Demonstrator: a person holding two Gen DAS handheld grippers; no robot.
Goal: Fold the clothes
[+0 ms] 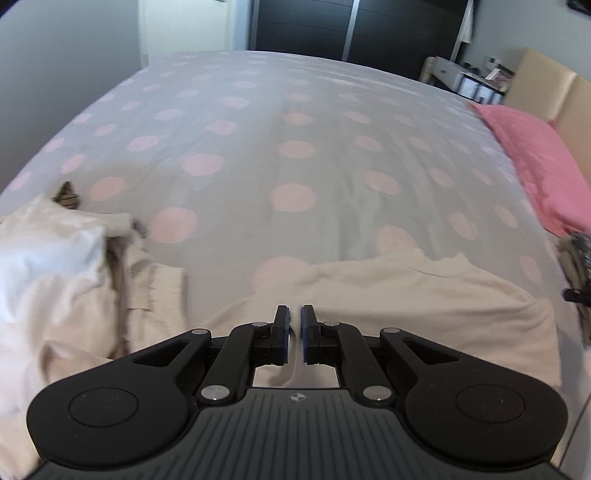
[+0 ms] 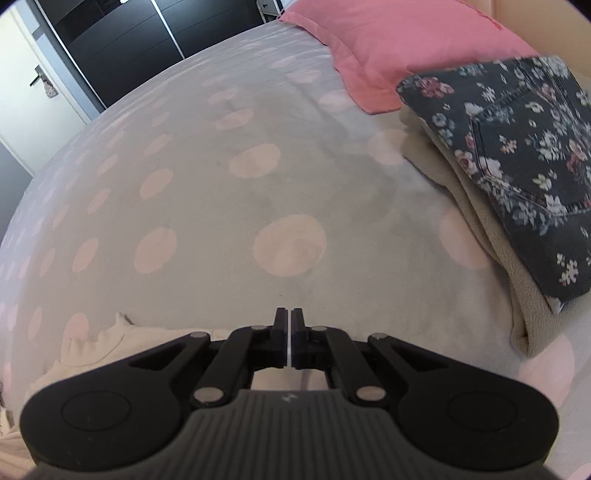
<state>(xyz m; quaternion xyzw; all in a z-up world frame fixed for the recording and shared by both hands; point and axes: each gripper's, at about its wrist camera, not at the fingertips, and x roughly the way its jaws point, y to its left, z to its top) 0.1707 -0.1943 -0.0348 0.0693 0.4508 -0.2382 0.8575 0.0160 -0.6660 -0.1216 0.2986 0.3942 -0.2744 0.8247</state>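
Note:
A cream top (image 1: 424, 295) lies spread on the dotted bedspread (image 1: 258, 147), its neckline toward the far side. My left gripper (image 1: 294, 319) is shut on a bunched fold of the top's near-left part, and pale cloth shows between the pads. In the right wrist view the same cream top (image 2: 110, 343) runs under my right gripper (image 2: 289, 321). That gripper is shut, with a thin pale strip of the cloth pinched between its pads. Most of the top is hidden beneath both grippers' bodies.
A heap of unfolded white and beige clothes (image 1: 55, 277) lies at the left. A folded stack sits at the right: a dark floral garment (image 2: 517, 147) on a beige one (image 2: 480, 229). A pink pillow (image 2: 388, 48) lies by the headboard. Dark wardrobe doors (image 1: 351, 26) stand beyond the bed.

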